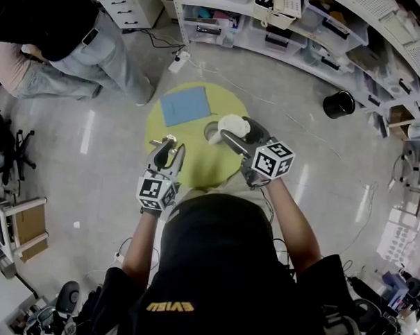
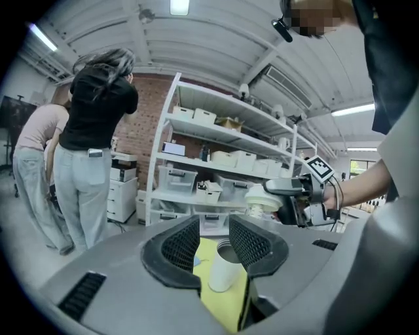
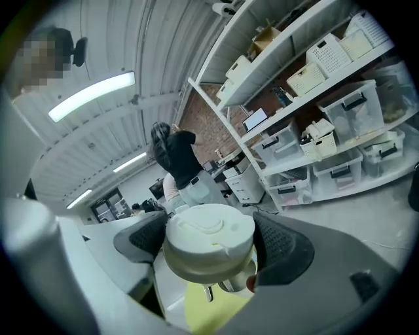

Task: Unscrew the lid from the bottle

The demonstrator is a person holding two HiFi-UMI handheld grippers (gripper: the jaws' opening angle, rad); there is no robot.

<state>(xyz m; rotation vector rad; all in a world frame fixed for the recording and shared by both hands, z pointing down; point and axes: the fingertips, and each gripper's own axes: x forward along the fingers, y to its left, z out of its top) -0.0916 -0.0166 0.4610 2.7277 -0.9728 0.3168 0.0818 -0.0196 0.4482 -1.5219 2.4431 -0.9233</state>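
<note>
**On the yellow worktop: bottle open, lid up in the right tongs**

Head view first. The round yellow worktop (image 1: 196,166) carries the white bottle (image 1: 212,133), which stands upright with its mouth bare. The lid (image 1: 233,123) sits just beside and above it, clamped in the right tongs (image 1: 236,132), so the unscrewing looks done. The left tongs (image 1: 169,147) hover nearer the person with nothing in them. A blue cloth (image 1: 185,105) lies well clear on the far side of the worktop. A black bin (image 1: 338,104) and shelving (image 1: 306,35) are off on the floor, and another person (image 1: 63,25) stands apart, so nothing seems to be in the way.

Left gripper view: the jaws stand a little apart and touch nothing. The bottle shows through the gap, down on the worktop. It looks like light, thin plastic and is probably empty, so it would likely tip if nudged. The best hold is probably around the body, not the rim.

Right gripper view: both pads press on the sides of the lid. It looks rigid, smooth and light, maybe a bit slippery, and a grip across its widest ring seems right. A small part hangs below the lid, and what it is can't be told.
</note>
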